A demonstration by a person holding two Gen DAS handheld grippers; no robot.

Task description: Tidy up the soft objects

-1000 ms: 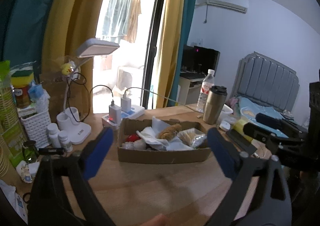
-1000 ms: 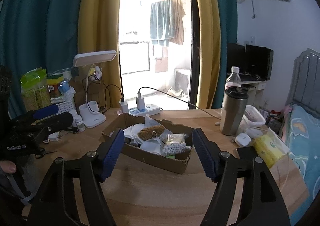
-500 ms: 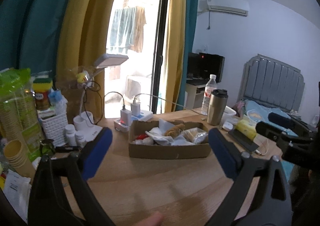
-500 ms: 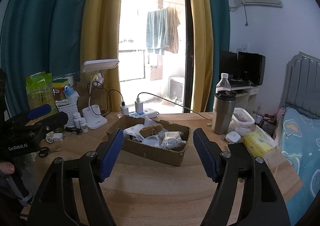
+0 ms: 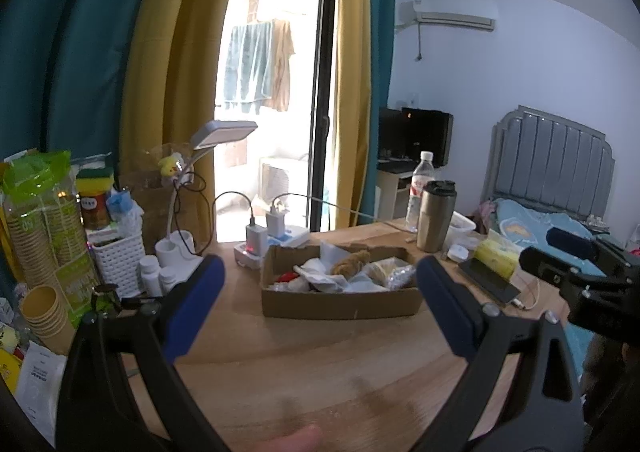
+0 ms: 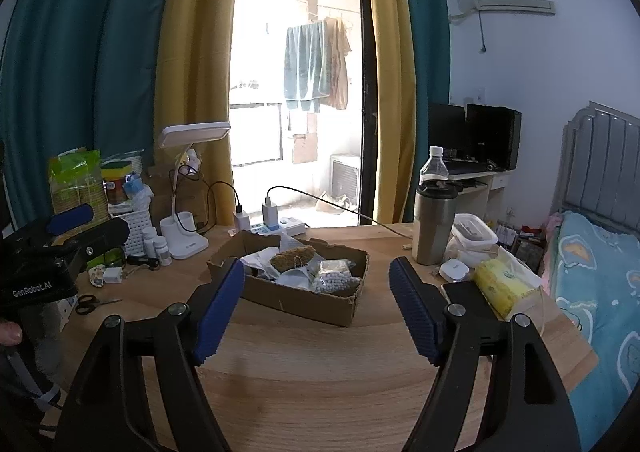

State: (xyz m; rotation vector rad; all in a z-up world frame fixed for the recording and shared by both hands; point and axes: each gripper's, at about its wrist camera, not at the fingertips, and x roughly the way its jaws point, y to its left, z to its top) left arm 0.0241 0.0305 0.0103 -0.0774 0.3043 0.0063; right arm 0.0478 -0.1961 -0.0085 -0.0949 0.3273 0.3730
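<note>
Your right claw point(image 6: 316, 308) and left claw point(image 5: 318, 306), both spread wide and empty, face the cardboard box point(image 6: 298, 294) of soft items mid-bench, its long side crosswise, right claw nearer.

Two wrist views, level over the table point(image 5: 320, 384), sharing the cardboard box point(image 6: 304, 302) (mid-distance).

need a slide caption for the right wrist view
Open right tool above a wooden table, facing a cardboard box of soft items.
</note>
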